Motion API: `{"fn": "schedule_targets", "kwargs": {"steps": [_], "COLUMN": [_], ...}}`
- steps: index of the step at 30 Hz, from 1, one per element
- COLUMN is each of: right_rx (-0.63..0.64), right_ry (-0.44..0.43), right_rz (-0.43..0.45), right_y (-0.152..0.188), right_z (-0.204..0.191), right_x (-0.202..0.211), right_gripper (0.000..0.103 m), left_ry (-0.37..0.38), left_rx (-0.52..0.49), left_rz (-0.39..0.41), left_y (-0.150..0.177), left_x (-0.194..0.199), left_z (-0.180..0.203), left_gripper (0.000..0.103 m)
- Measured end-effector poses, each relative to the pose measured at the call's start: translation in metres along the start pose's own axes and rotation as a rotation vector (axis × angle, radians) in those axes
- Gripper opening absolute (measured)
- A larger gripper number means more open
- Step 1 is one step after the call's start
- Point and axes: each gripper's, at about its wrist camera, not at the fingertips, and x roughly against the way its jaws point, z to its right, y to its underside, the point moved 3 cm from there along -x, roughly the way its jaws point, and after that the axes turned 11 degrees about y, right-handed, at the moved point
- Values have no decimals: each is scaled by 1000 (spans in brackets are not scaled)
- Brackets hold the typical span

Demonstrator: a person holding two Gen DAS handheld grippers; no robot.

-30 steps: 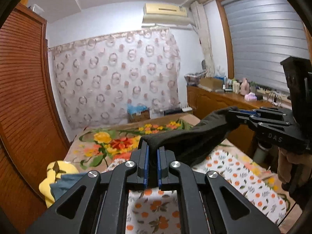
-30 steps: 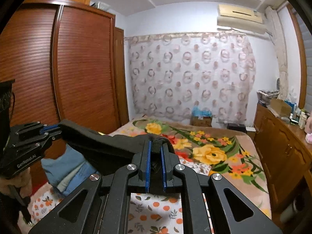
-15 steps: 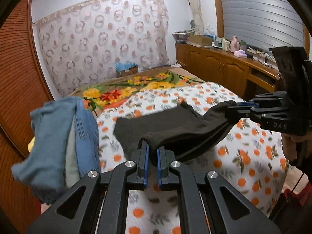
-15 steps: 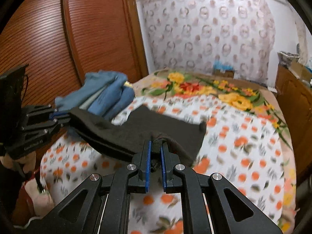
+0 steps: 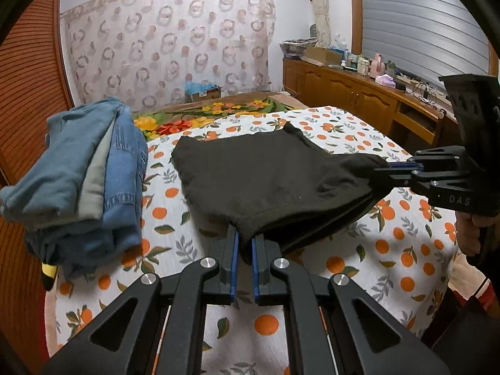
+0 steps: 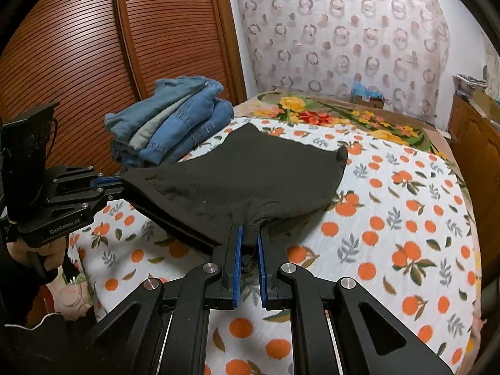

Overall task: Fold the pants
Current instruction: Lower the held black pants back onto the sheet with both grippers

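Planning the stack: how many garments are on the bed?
2 clear: black pants spread mid-bed, and a folded denim pile on their left by the wardrobe; that pile may hold more.

Bed (image 5: 390, 243) under orange-print sheet. Folded denim stack (image 5: 84, 184) at bed's left edge, beside brown louvred wardrobe (image 6: 93, 47). Ring-patterned curtain (image 5: 168, 43) behind. Cluttered wooden sideboard (image 5: 359, 90) along right wall.

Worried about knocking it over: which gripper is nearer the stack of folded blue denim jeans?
Left. The left gripper holds the black pants just beside the jeans; the right gripper grips their far corner.
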Motion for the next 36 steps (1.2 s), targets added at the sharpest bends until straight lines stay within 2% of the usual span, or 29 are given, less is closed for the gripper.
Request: {"fn": "schedule_targets", "kwargs": {"steps": [11, 22, 36], "right_rx": [-3, -21, -64], "right_ry": [18, 13, -15], "right_rz": [-40, -32, -22], "right_y": [18, 34, 47], "right_z": [-5, -8, -1], "right_x": [-10, 0, 19], "right_gripper": [9, 9, 9], "left_ry": [22, 49, 69], "left_rx": [46, 58, 43], "left_rz": [-16, -8, -3], "left_y": [27, 40, 41], "left_x": [-11, 0, 14], "left_z": [2, 13, 31], "left_gripper": [8, 8, 8]}}
